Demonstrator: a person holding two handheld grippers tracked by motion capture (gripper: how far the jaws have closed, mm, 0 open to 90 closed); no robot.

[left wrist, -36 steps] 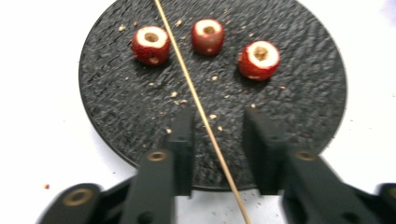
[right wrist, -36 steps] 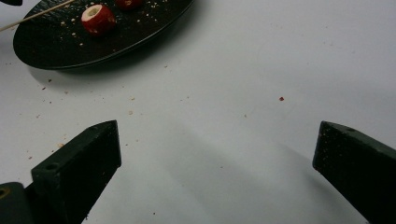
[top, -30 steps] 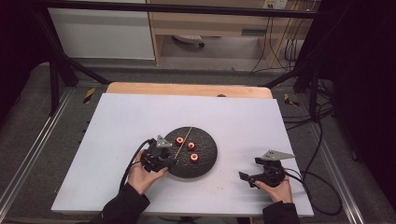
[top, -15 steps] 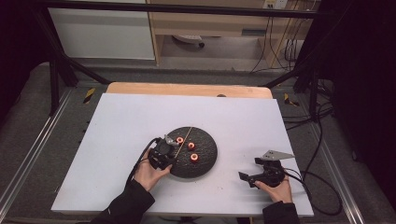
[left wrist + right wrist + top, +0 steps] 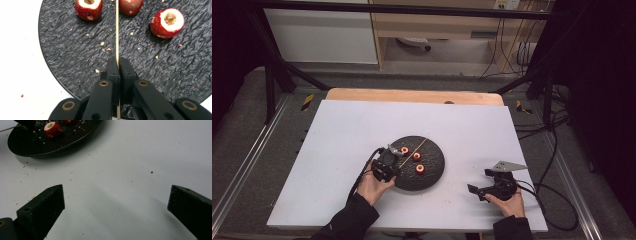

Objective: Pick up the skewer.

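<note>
One thin wooden skewer [image 5: 117,30] lies across the round black plate [image 5: 65,57], running from the plate's near-left edge toward its far rim. The left gripper [image 5: 117,62] has its two jaws closed flat on the skewer's near end, pinching it just inside the plate's near edge; the stick passes straight between the pads and runs on away from them. These jaws have just been closing, with the skewer between them.

Three cored red fruits sit on the plate, all in its far half as the left gripper view has it. One fruit [image 5: 88,8] lies left of the skewer, one [image 5: 130,6] just right of it and close to touching, and a third [image 5: 168,23] farther right, well apart from the stick. Each cut top shows pale flesh with a hole. Small crumbs are scattered over the plate.

In the high view the plate [image 5: 432,175] sits on one white board [image 5: 342,140], nearer its front edge than its back, with wide bare board to the left, right and behind it.

The right gripper [image 5: 484,190] rests on the board to the right of the plate, well apart from it. Its jaws stand wide, with nothing between them but bare board.
</note>
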